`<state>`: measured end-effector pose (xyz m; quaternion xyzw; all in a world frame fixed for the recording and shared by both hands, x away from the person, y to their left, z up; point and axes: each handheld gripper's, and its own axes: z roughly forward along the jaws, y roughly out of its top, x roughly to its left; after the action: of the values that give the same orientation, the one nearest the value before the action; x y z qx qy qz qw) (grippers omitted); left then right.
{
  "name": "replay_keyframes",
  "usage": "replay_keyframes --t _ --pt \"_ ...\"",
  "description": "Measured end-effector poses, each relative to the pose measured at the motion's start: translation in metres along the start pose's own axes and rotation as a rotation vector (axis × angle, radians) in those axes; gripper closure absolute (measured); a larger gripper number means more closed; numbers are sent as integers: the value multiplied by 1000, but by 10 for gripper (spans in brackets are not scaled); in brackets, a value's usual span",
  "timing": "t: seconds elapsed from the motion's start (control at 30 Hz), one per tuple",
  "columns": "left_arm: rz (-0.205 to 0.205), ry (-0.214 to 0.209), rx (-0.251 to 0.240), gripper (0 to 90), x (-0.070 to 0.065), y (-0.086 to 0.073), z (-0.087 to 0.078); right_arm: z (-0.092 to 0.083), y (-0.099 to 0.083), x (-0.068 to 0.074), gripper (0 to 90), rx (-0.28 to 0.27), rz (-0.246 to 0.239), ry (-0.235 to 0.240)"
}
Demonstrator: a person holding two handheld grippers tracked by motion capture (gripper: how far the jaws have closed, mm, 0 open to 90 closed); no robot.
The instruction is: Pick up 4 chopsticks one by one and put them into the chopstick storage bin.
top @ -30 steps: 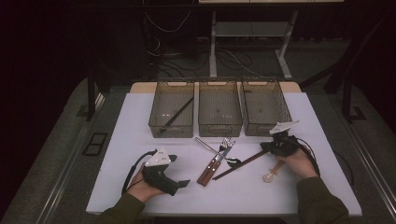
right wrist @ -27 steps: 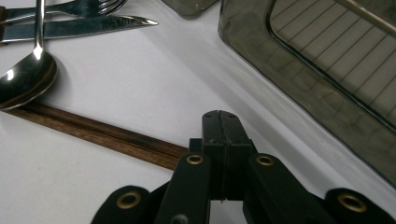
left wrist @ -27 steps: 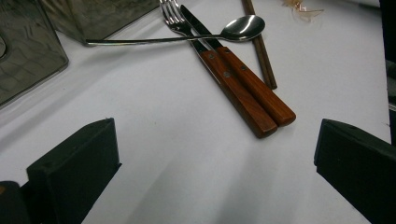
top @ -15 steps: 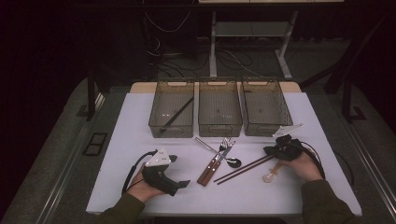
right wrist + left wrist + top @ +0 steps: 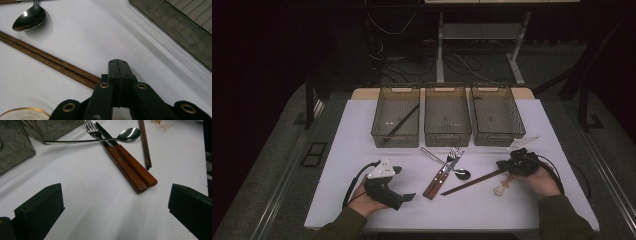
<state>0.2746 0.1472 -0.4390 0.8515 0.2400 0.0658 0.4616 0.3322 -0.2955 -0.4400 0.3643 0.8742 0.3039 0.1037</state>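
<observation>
Near the table's front left, my left gripper (image 5: 404,183) (image 5: 115,192) is open, its jaws wide apart over bare white tabletop. Ahead of it lie a wooden-handled fork (image 5: 125,171) and knife (image 5: 136,167) side by side (image 5: 439,180), with a metal spoon (image 5: 460,173) (image 5: 128,134) crossing them. A pair of dark chopsticks (image 5: 472,182) (image 5: 50,61) lies slanted toward my right gripper (image 5: 501,164) (image 5: 118,62). Its jaws are shut flat together, low over the table. The chopsticks' near end runs under them, hidden.
Three clear bins stand in a row at the back: left (image 5: 382,131), middle (image 5: 447,135), right (image 5: 514,131). A dark stick (image 5: 402,122) leans inside the left one. A small gold-rimmed glass piece (image 5: 499,190) (image 5: 22,113) lies by the right hand.
The right gripper has come down and a little toward the person, and the chopsticks' right end shifted with it. The left gripper has stayed put.
</observation>
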Motion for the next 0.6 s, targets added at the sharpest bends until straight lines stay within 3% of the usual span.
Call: replay_keyframes --t 0.37,0.5,0.6 --pt "3 0 4 0 0 0 1 -9 -6 3 899 -17 -6 5" --pt "1 0 0 0 0 0 0 -16 -6 2 895 -69 4 20" --pt "0 -1 1 0 0 0 0 -26 -7 5 835 -111 4 53"
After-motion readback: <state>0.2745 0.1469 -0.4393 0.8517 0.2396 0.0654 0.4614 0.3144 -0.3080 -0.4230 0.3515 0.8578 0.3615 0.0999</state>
